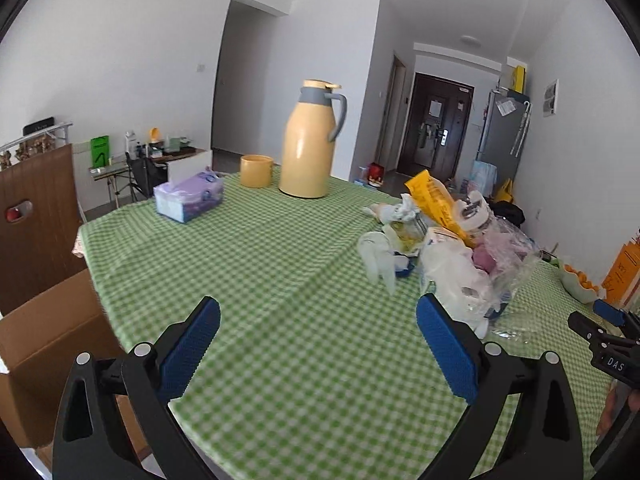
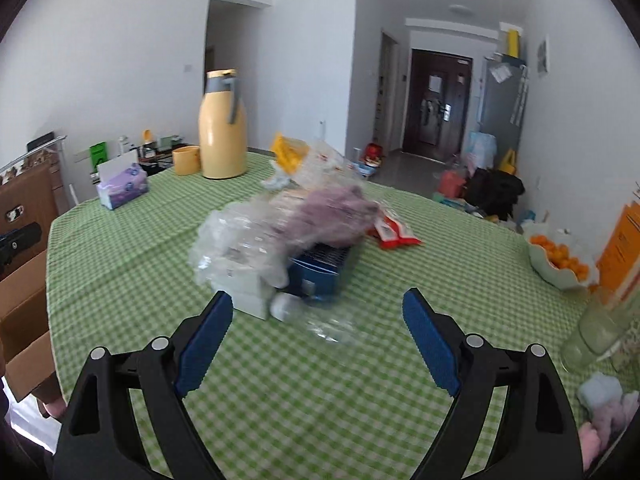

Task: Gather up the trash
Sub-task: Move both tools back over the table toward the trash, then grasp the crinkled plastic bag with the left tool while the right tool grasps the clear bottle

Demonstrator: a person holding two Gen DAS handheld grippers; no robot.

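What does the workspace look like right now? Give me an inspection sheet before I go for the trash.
Surface: table under green checked cloth.
Job's things: trash pile of clear plastic, wrappers and a blue box; red wrapper beside it.
Clutter: yellow thermos, yellow cup, tissue box, bowl of oranges.
Grippers: left gripper open, empty; right gripper open, empty, short of the pile.
Cables: nothing seen.
Surroundings: cardboard box at table's edge; dark door.

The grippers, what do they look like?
Both the left gripper and right gripper have black plastic frames with round silver screws, and two fingers with bumpy blue pads. One black part says "DAS" in white.
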